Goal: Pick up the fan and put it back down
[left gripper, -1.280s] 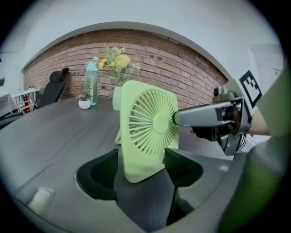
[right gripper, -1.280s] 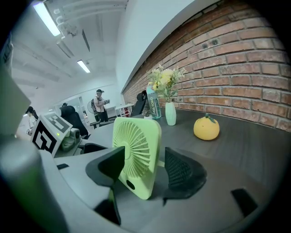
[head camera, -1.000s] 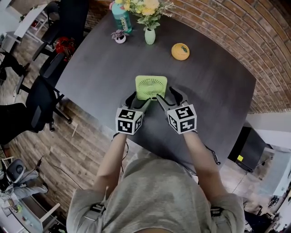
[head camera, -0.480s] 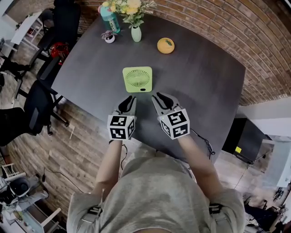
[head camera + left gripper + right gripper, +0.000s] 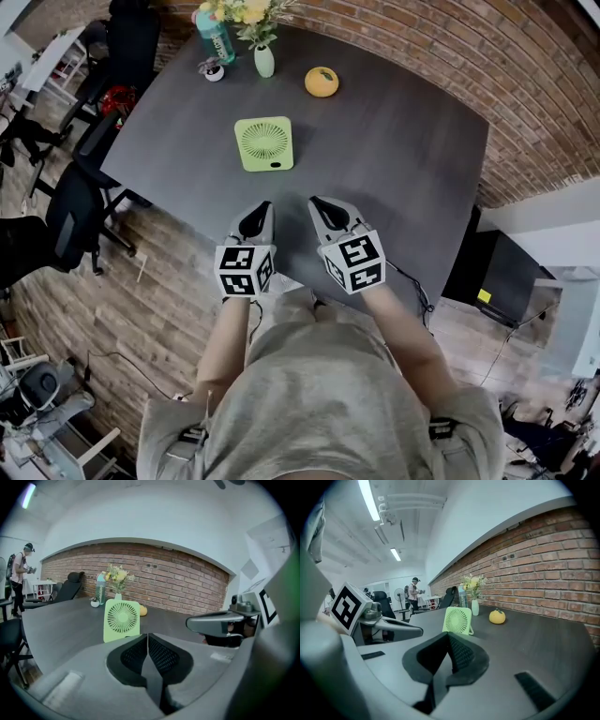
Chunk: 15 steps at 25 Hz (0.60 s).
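Left tongs (image 5: 260,212) and right tongs (image 5: 323,208) are both fully closed. The pads meet edge to edge with nothing between them, and each pair has just been closing on empty air. Both hang over the near edge of the tabletop (image 5: 403,169), side by side but apart from each other. Their tips point away from the person and slightly downward. Neither pair touches the fan.

The fan (image 5: 263,143) is a pale green square desk unit. It stands on its lower edge on the tabletop, well ahead of both tongs and a little left of the gap between them. In the left gripper view it sits directly beyond the closed tips with its grille facing the camera. The right gripper view shows what appears to be a rear support resting on the surface.

Assessment: the fan stands free and both tongs are empty, so the put-down step reads as complete. The tongs are far enough from the fan that stray contact cannot tip it.

Farther back, a yellow-orange fruit (image 5: 322,82) lies on the tabletop. A white vase of flowers (image 5: 264,61), a small pot (image 5: 214,69) and a teal bottle (image 5: 216,37) are grouped at the far edge. All four are well apart from the fan and do not obstruct it. A brick wall (image 5: 525,84) lies beyond the tabletop.
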Each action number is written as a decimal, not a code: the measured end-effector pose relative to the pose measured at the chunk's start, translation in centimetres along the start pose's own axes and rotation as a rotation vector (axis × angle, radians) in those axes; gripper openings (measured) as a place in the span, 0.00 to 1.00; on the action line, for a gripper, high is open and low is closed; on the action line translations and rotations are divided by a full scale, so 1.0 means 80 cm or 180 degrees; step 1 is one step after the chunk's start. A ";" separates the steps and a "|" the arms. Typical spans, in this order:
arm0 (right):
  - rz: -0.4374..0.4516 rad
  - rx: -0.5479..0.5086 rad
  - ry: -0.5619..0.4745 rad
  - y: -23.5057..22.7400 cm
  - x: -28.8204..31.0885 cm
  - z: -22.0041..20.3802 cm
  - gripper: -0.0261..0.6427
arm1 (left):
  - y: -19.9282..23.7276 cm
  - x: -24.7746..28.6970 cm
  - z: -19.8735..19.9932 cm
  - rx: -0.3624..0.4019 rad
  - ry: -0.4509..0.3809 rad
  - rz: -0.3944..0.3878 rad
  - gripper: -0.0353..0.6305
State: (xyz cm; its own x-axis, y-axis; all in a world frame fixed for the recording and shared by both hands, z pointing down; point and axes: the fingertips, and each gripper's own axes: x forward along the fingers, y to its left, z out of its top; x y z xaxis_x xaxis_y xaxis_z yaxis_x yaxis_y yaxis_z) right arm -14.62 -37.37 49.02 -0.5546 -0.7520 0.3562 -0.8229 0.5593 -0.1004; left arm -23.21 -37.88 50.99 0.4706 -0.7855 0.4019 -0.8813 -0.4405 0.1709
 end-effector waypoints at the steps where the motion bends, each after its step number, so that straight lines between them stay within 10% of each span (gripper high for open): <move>1: 0.0000 -0.0008 -0.0007 0.003 -0.009 -0.003 0.04 | -0.007 -0.007 -0.002 -0.0003 -0.0016 -0.0002 0.09; 15: -0.0060 -0.0041 -0.0180 0.041 -0.114 -0.026 0.04 | -0.093 -0.089 -0.027 0.0032 -0.0162 -0.0059 0.09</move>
State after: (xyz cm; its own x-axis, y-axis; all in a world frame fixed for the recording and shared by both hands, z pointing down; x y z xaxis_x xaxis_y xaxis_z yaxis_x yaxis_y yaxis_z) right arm -12.02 -27.92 47.38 -0.5454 -0.7808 0.3048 -0.8318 0.5490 -0.0821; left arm -20.09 -28.09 48.78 0.4886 -0.7982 0.3524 -0.8721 -0.4594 0.1688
